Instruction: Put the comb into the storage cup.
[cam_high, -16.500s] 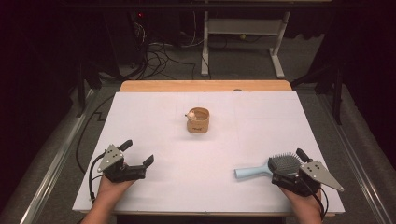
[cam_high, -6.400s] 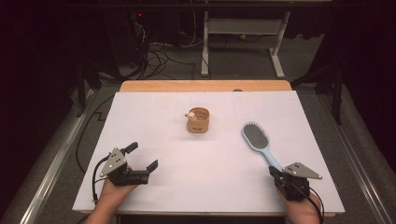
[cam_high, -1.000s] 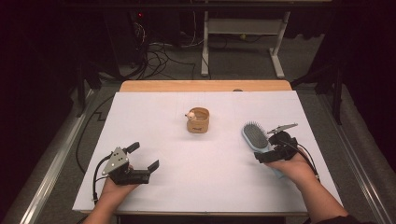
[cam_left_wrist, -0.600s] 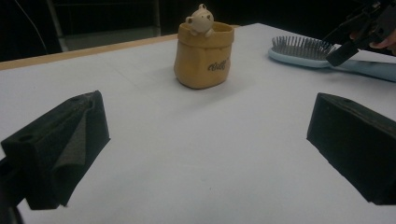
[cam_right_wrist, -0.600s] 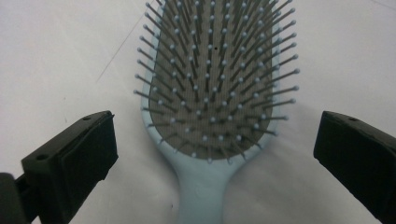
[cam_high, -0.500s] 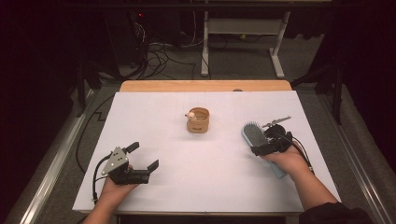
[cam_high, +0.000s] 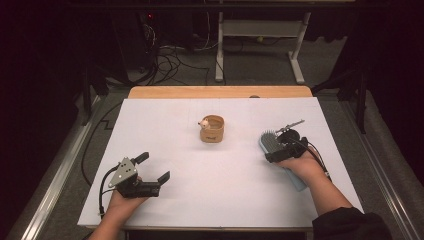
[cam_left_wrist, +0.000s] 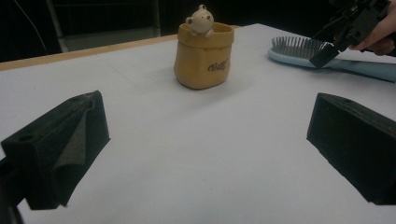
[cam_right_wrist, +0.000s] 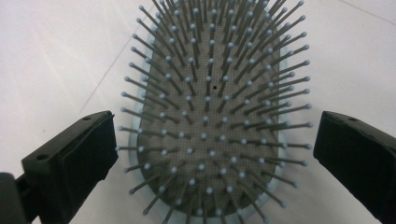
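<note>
Brush (cam_high: 270, 141) lies bristles-up at table's (cam_high: 165, 120) 3 o'clock. Right gripper (cam_high: 278, 150) over it, jaws wide, straddling head, gripping nothing. Left gripper (cam_high: 152, 170) at 8 o'clock, wide open, empty. Pot (cam_high: 212, 129) centre.

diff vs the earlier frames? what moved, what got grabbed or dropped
The hairbrush went from the right tongs' grip at the near right edge to lying farther up the table, bristles up, and was let go. The right tongs pulled back, then returned; they now sit open, straddling the brush head without clamping it. The left tongs, open, and the bear pot stayed put.
</note>
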